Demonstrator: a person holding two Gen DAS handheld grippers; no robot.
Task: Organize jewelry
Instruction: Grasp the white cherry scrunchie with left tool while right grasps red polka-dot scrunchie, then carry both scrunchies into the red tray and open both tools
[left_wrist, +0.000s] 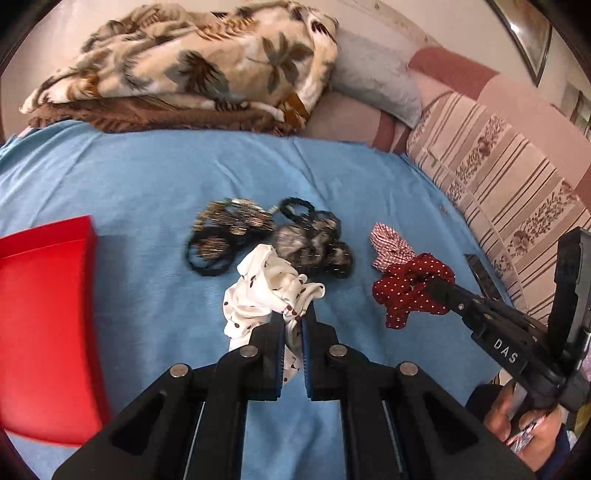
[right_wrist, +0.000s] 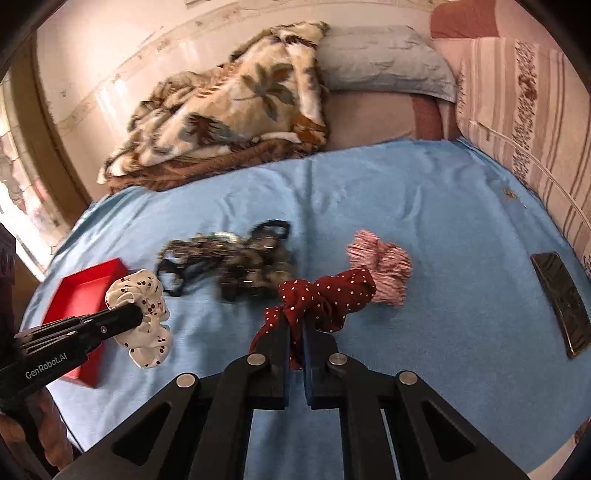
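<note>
Scrunchies fill both tools: the left gripper (left_wrist: 293, 321) has its jaws clenched on the white cherry-print scrunchie (left_wrist: 264, 291), near the red box (left_wrist: 40, 325), probably its destination, while the right gripper (right_wrist: 295, 325) grips the maroon polka-dot scrunchie (right_wrist: 328, 295) over the blue bedsheet (right_wrist: 424, 206), beside the pink gingham scrunchie (right_wrist: 384, 262).

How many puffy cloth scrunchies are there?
3: white cherry scrunchie in the left tool, red dotted scrunchie in the right tool, pink checked scrunchie lying on the blue sheet. The dark pile may hide more.
</note>
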